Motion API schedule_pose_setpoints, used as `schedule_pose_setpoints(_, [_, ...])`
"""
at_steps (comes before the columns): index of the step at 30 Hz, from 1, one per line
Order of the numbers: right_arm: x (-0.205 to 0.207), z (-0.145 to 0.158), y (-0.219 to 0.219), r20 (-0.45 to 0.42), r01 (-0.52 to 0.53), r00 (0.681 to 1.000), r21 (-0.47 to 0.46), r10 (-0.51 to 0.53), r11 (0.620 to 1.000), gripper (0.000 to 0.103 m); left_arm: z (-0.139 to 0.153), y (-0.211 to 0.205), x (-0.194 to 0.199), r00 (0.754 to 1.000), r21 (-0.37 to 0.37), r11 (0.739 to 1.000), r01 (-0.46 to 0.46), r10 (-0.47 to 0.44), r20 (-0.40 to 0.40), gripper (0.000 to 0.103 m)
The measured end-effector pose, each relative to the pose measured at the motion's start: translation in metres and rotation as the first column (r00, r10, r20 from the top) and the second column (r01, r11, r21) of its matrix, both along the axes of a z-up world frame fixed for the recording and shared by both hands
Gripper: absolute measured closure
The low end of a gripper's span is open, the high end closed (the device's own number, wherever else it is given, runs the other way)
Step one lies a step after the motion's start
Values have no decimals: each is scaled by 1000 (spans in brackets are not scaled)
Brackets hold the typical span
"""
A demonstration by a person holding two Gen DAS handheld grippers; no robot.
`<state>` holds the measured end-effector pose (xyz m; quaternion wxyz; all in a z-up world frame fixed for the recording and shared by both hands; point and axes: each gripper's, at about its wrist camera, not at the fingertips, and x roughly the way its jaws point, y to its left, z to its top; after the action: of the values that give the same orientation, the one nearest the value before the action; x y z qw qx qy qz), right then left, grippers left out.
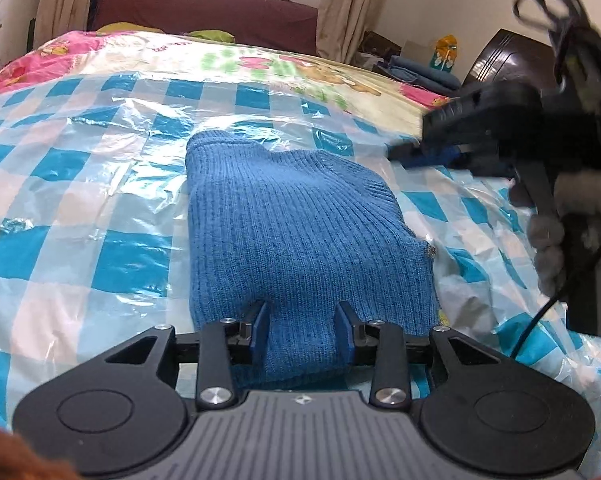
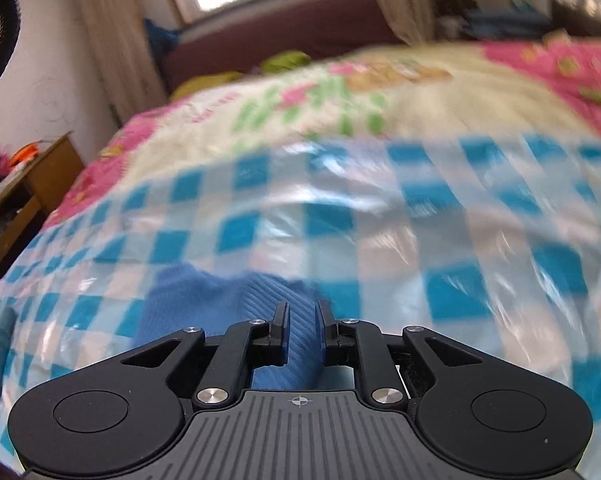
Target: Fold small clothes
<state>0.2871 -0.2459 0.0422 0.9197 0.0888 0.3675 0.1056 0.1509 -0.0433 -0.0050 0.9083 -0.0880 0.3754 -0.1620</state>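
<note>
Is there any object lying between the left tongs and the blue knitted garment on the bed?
No. Nothing visible stands between them: a bunched fold of the blue knitted garment already sits between the fingers of the left tongs. Around it lies only the checkered plastic sheet.

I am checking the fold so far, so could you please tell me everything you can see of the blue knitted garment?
The blue knitted garment is ribbed, wool-like, and lies bunched on the blue-checked plastic sheet over the bed. Its near end runs as a gathered strip between the left gripper fingers, which hold it. In the blurred right wrist view, another fold runs between the right gripper fingers; whether they pinch it is unclear.
</note>
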Motion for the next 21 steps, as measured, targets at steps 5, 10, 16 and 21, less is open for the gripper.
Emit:
schedule_pose_setpoints(5, [34,-29,40,-41,-90,996,-136,85,987,78,-1,-1,2,1000,-3,1000,4,-4,-5,63])
schedule_pose_setpoints(10, [56,-52,43,-32,-117,993,-163,114,980,69,-4,-2,7,1000,-4,1000,9,-9,-17,63])
schedule_pose_setpoints(16, [69,-53,41,-59,-146,989,-162,138,976,91,-2,-4,13,1000,-21,1000,2,-2,-26,63])
schedule_pose_setpoints(21, [79,-61,42,-62,-97,994,-167,87,981,92,-2,-6,15,1000,-18,1000,-12,12,-15,63])
